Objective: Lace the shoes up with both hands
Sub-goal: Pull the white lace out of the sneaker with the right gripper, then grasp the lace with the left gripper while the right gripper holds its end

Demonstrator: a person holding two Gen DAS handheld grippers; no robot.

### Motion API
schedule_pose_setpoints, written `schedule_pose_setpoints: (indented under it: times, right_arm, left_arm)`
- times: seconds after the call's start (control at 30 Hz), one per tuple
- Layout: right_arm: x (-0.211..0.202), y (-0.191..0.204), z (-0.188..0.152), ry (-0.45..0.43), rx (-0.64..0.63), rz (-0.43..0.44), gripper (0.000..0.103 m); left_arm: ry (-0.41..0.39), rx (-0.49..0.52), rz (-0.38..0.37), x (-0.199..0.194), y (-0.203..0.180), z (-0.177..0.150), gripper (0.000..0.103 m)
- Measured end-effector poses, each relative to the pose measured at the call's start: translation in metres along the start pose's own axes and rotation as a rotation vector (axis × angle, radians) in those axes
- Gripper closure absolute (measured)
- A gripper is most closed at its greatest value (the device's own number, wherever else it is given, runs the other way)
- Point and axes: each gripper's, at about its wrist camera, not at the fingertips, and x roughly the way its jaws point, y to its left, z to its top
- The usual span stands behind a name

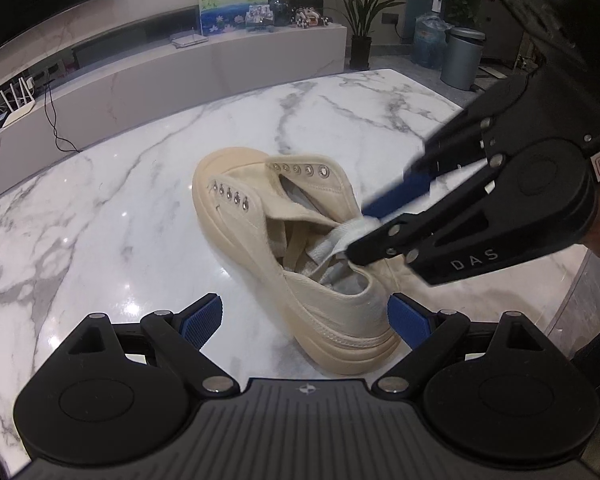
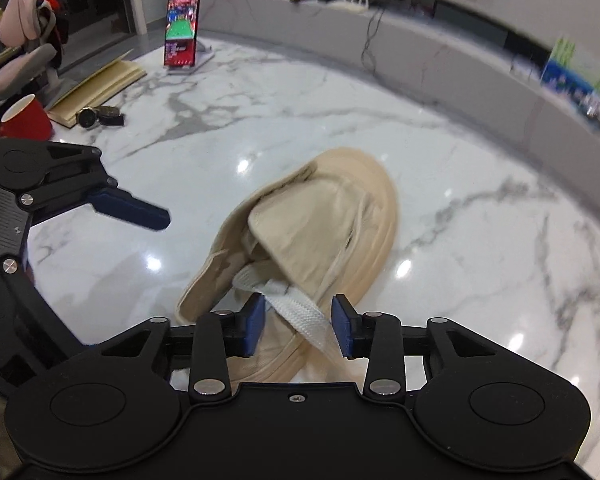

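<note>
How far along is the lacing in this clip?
Barely begun. Done: nothing threaded; both rows of eyelets on the beige shoe are empty. In hand: the white lace lies between the right gripper pads, which don't clearly press it. The left gripper is open, empty. Left: all threading.

Open marble table [image 2: 440,168] from 12 to 3 o'clock of the shoe [image 2: 312,220]. Blocked toward 10 o'clock by a mug [image 2: 26,118], book [image 2: 100,86], watch [image 2: 87,117] and propped phone [image 2: 182,28]. At 9, left gripper [image 2: 148,213] near.
</note>
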Motion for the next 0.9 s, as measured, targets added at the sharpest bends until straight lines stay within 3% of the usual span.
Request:
schedule_pose_setpoints:
  times: [0.13, 0.3, 0.5, 0.9]
  right_arm:
    - [-0.007, 0.0, -0.001, -0.006, 0.006, -0.012, 0.099]
    - [-0.032, 0.007, -0.003, -0.05, -0.009, 0.045, 0.099]
    - [-0.055, 0.016, -0.007, -0.077, -0.042, 0.231, 0.099]
    - [-0.086, 0.017, -0.012, -0.139, -0.063, 0.312, 0.099]
  left_arm:
    - [-0.003, 0.001, 0.001, -0.001, -0.001, 0.001, 0.013]
    - [-0.002, 0.009, -0.004, 0.0, -0.004, 0.001, 0.013]
    - [-0.006, 0.02, -0.005, 0.001, -0.006, 0.002, 0.013]
    - [-0.037, -0.012, -0.01, -0.001, 0.001, 0.009, 0.013]
